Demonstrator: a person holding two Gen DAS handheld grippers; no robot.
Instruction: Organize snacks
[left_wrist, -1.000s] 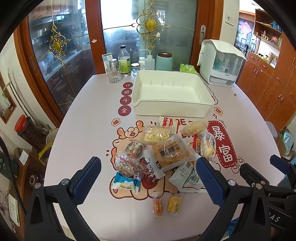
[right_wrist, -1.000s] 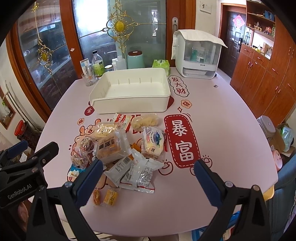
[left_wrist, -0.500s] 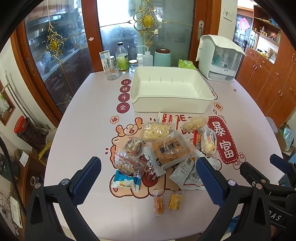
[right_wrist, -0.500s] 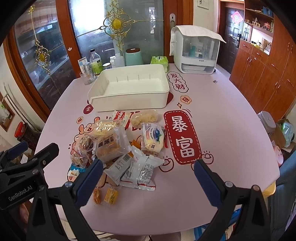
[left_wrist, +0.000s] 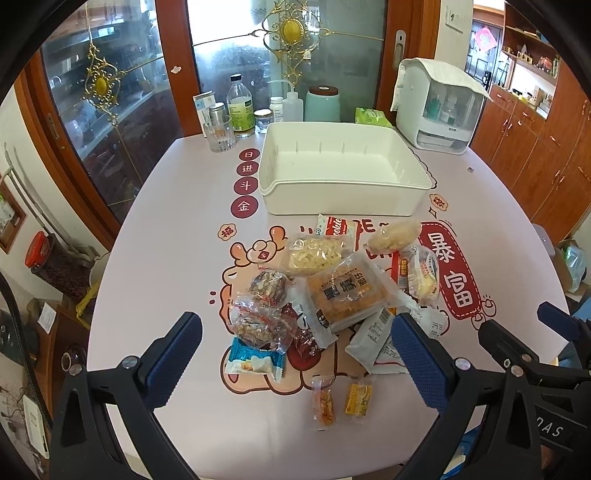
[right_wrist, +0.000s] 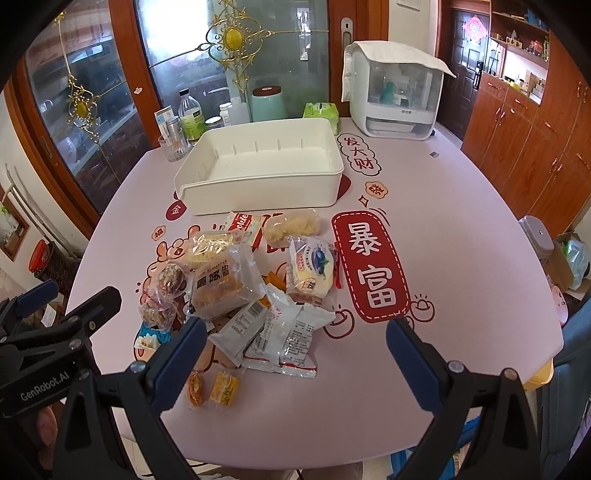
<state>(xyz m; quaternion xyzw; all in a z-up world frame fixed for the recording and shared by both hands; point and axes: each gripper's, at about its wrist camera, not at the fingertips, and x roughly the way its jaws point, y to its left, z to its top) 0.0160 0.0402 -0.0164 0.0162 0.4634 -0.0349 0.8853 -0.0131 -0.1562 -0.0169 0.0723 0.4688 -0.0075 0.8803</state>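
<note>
A heap of packaged snacks (left_wrist: 332, 291) (right_wrist: 236, 284) lies in the middle of the pink table: a square cake pack (left_wrist: 343, 291), clear bags of pastries, white sachets (right_wrist: 280, 332) and two small orange and yellow sweets (left_wrist: 340, 400). Behind it stands an empty white bin (left_wrist: 343, 199) (right_wrist: 258, 192). My left gripper (left_wrist: 295, 350) hovers open above the near edge of the heap, holding nothing. My right gripper (right_wrist: 291, 350) is open too, above the white sachets, with nothing in it. Each gripper shows at the side of the other's view.
Bottles, jars and a glass (left_wrist: 221, 136) stand at the far left of the table (left_wrist: 166, 229), with a teal canister (left_wrist: 321, 103), a green tissue pack (right_wrist: 319, 110) and a white appliance (left_wrist: 439, 107) behind the bin. Wooden cabinets line the right side; glass doors are behind.
Both grippers have tilted or drawn slightly nearer the table, so the heap and bin sit lower in view. Nothing on the table has moved; both stay open.
</note>
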